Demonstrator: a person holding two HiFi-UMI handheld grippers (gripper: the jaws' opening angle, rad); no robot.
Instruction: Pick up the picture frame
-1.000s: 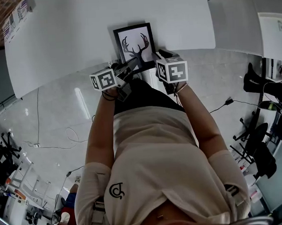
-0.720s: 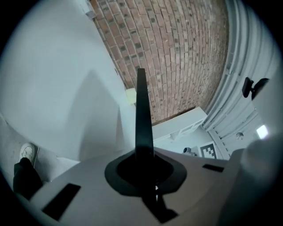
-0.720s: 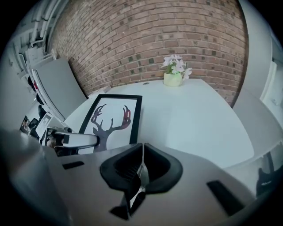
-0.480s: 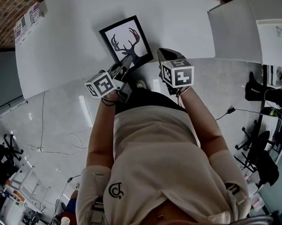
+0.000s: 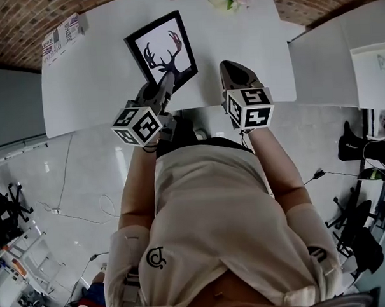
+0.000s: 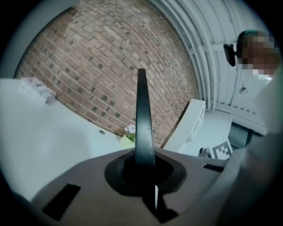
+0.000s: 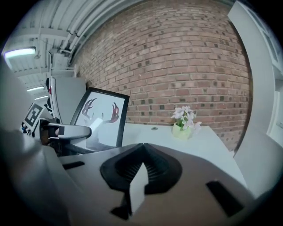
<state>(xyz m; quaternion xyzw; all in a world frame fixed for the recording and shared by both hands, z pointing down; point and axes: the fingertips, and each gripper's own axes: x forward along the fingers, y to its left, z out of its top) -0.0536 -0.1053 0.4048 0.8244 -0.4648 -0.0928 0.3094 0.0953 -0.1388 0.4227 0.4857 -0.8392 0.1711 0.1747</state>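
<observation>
The left tool (image 5: 164, 86) is clamped on the lower edge of the black picture frame (image 5: 162, 48) with an antler print. The right tool (image 5: 231, 70), wide a second ago, is now closed on nothing beside it. The frame, earlier lying at the white bench's (image 5: 251, 45) near edge, now stands raised above it, so the pick-up looks essentially done.

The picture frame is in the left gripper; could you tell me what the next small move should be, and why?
Probably open the right gripper and bring it to the free side of the picture frame: the left gripper is shut on its lower edge alone, while the right one is shut and empty.
</observation>
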